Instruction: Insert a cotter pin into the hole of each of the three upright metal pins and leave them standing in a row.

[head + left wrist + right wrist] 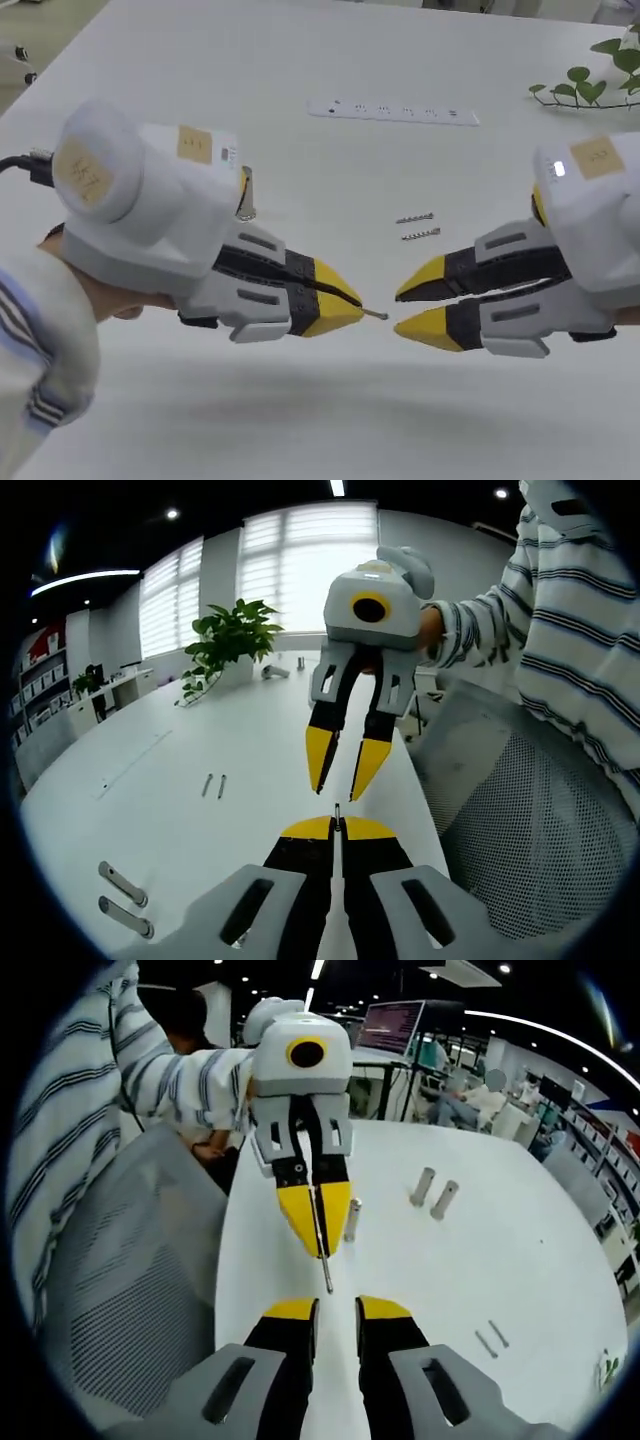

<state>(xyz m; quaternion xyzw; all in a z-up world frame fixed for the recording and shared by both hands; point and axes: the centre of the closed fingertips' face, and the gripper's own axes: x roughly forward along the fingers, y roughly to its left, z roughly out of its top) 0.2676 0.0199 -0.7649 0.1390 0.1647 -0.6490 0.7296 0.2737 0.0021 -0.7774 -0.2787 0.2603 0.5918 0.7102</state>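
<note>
My left gripper (355, 301) is shut on a thin cotter pin (376, 315) whose tip sticks out past its yellow jaws. The same cotter pin (337, 818) lies between those shut jaws in the left gripper view. Facing it a short way off, my right gripper (398, 312) is open with nothing in it. Its open jaws (337, 1310) point at the pin's tip (325, 1272). One metal pin (246, 195) stands upright behind the left gripper, and the same metal pin (352, 1219) shows beside it. Two more metal pins (122, 883) lie side by side on the table. Two spare cotter pins (417, 226) lie beyond the grippers.
A white power strip (393, 111) lies farther back on the white table (300, 400). A potted plant (590, 85) trails leaves at the back right. A mesh chair (520, 820) and a person's striped sleeve (520, 620) are at the table's near edge.
</note>
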